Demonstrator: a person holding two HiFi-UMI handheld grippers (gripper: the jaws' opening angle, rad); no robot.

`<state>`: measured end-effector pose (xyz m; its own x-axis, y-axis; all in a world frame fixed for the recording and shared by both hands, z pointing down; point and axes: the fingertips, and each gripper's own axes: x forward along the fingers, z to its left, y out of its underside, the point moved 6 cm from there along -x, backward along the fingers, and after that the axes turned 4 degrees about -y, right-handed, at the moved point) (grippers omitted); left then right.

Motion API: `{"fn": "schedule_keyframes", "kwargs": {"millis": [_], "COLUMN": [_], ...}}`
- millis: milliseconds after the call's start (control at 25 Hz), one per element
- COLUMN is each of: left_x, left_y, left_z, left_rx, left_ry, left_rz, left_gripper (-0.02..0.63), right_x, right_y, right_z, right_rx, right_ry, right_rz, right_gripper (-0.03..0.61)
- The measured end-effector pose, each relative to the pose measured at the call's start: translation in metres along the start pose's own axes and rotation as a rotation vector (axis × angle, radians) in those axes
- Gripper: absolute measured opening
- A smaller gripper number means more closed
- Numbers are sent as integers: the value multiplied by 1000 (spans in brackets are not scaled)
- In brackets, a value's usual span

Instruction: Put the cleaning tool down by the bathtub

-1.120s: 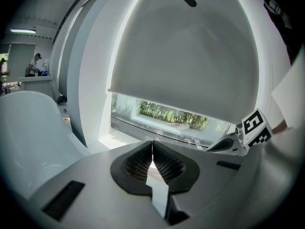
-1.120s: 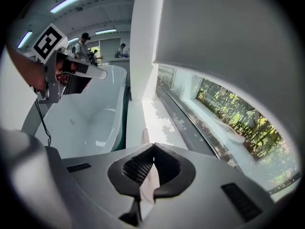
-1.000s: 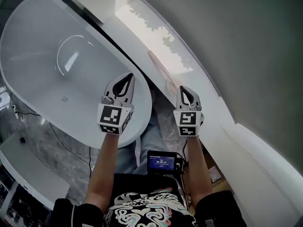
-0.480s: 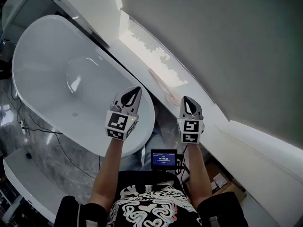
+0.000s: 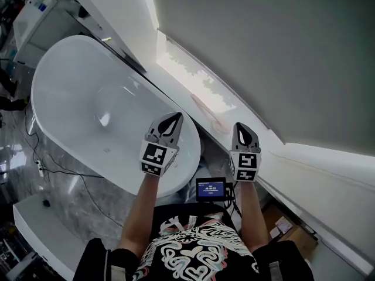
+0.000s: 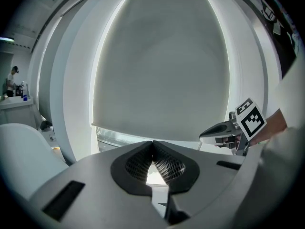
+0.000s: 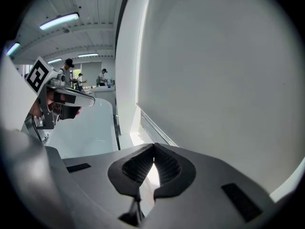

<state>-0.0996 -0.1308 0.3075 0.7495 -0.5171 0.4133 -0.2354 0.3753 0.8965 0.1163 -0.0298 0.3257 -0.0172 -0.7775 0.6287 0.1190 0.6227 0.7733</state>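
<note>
Head view: task looks done or nearly so. Cleaning tool (image 5: 207, 111), a long pinkish thing with a wider end nearest the person, lies flat on the white ledge (image 5: 188, 75) between the bathtub (image 5: 70, 92) and the wall, just beside the tub's rim. Nothing is touching it.

- Left claw (image 5: 174, 117): hovers over the tub's near end, tool at its 1 o'clock, apart from it. Left gripper view has the claw (image 6: 152, 143) closed tip to tip, nothing between the pads, only light through the gap behind.
- Right claw (image 5: 241, 126): tool at its 11 o'clock, near but clear. Right gripper view shows the same: claw (image 7: 153, 148) together, empty.

What's left, by my read: nothing beyond pulling both hands back. Can't confirm the tool is stable on the ledge, but it lies along it and doesn't overhang as far as I can see.

Containers: the bathtub is the only one, at 10 o'clock in the head view. Looks empty: bare white basin, a glare spot and a small mark near the bottom, too small to identify.
</note>
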Motion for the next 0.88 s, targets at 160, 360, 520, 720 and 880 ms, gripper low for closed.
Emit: {"fn": "schedule_keyframes", "kwargs": {"millis": [160,360,520,720,880], "left_x": [-19,-45,-72,-100,-121], "left_y": [-19,-50,-68,-87,-102], "left_z": [-12,-24,-30,-43,-55], "left_rx": [31,61,49,88,90], "left_ry": [8,-10,-39,-42,-28], "left_rz": [-39,-97,-162,-207,-262], "left_gripper": [17,17,17,17,17], "right_x": [-34,-71,-102,-138,-163], "right_y": [-12,-28,-43,-65,-78], "right_z": [1,0,2,10,17], "right_rx": [26,52,76,76,71], "right_ry": [21,34,39,40,49], "right_rz": [-57,-130,-200,-295,-358], "right_gripper": [26,26,26,26,26]}}
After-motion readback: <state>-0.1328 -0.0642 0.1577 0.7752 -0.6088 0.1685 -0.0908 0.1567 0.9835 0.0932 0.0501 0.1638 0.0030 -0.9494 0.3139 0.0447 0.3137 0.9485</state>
